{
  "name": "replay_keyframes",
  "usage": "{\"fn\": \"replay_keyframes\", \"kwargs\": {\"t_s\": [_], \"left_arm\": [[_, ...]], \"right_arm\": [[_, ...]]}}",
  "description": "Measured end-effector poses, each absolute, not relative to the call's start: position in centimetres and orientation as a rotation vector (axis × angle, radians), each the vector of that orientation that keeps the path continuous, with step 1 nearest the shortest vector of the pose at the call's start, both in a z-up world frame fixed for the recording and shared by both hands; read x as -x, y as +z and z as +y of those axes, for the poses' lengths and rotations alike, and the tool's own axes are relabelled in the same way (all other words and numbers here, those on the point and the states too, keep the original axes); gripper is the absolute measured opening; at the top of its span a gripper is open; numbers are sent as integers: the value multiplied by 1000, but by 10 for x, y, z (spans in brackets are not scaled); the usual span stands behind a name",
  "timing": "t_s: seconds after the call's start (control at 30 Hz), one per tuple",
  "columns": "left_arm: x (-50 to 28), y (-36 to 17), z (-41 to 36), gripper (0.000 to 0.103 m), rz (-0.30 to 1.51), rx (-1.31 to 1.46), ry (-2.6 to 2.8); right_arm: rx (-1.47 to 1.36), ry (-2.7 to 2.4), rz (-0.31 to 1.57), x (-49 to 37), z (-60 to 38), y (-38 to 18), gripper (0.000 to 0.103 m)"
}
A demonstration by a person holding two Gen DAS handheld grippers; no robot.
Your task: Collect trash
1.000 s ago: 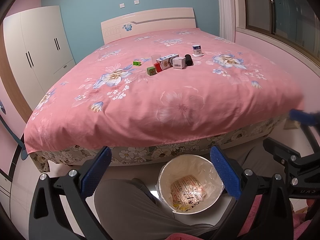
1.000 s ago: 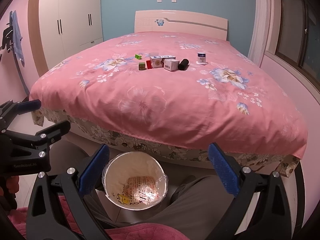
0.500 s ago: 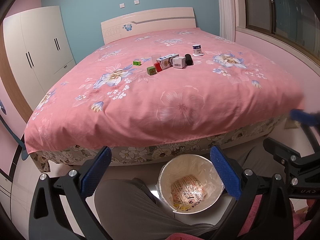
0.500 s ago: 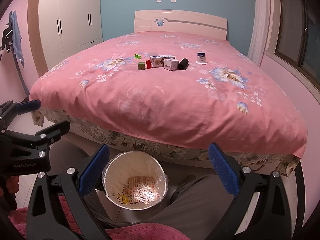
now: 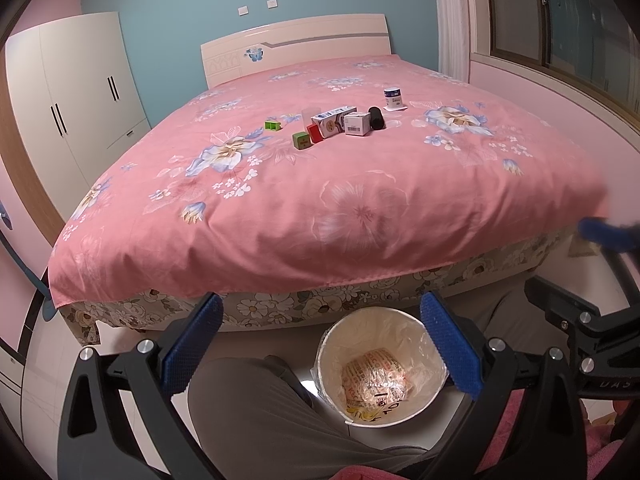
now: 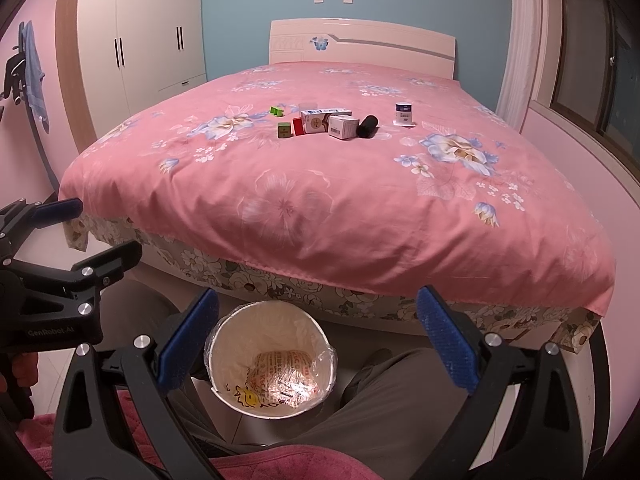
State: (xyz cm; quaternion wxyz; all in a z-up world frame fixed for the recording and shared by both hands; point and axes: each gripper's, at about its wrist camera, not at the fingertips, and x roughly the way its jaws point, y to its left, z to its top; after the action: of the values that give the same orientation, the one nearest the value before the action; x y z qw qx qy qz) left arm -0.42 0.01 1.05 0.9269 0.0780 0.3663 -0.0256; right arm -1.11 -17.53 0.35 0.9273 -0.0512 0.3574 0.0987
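Presently, both tools idle low over the bin; nothing grasped.
Left tool (image 5: 320, 344): jaws spread wide, nothing between the blue pads; held above the person's grey trouser leg (image 5: 272, 412).
Right tool (image 6: 318, 340): jaws likewise spread, empty; the left tool shows at the left edge of its view.
Bin (image 6: 224, 344): white, lined with clear plastic, on the floor between the person's knees, just before the foot of the bed; one printed wrapper (image 6: 286, 378) already lies inside.
Trash, left to right: green piece (image 6: 276, 111), green cube (image 6: 284, 130), red block (image 6: 297, 125), long printed carton (image 6: 320, 119), small white box (image 6: 343, 126), black cylinder (image 6: 367, 126), white-and-blue jar (image 6: 404, 113) standing on a paper slip. All sit mid-bed, well apart from both tools.
Step, judged: reach for a first item. Suggest the nearest boxes first; approach from above with jaws straddling the narrow faces, close firmly; the soft duvet will give, so avoid pressing down. The cylinder lies on its side and may roll; pinch across its length.
Risk, judged: long reach over the bed; neighbours are packed close and may be nudged.
Bed (image 6: 360, 220): pink floral duvet, fairly flat, floral valance below.
Room: white wardrobe (image 6: 140, 48) left, white headboard (image 6: 362, 46) against a blue wall, window (image 5: 560, 20) right.
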Motion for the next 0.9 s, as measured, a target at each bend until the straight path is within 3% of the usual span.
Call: {"fn": "replay_keyframes", "kwargs": {"t_s": [0.9], "left_arm": [[1,4,3,101,770,-164,-56]], "right_arm": [[106,209,746,6,-174,-4,96]]}}
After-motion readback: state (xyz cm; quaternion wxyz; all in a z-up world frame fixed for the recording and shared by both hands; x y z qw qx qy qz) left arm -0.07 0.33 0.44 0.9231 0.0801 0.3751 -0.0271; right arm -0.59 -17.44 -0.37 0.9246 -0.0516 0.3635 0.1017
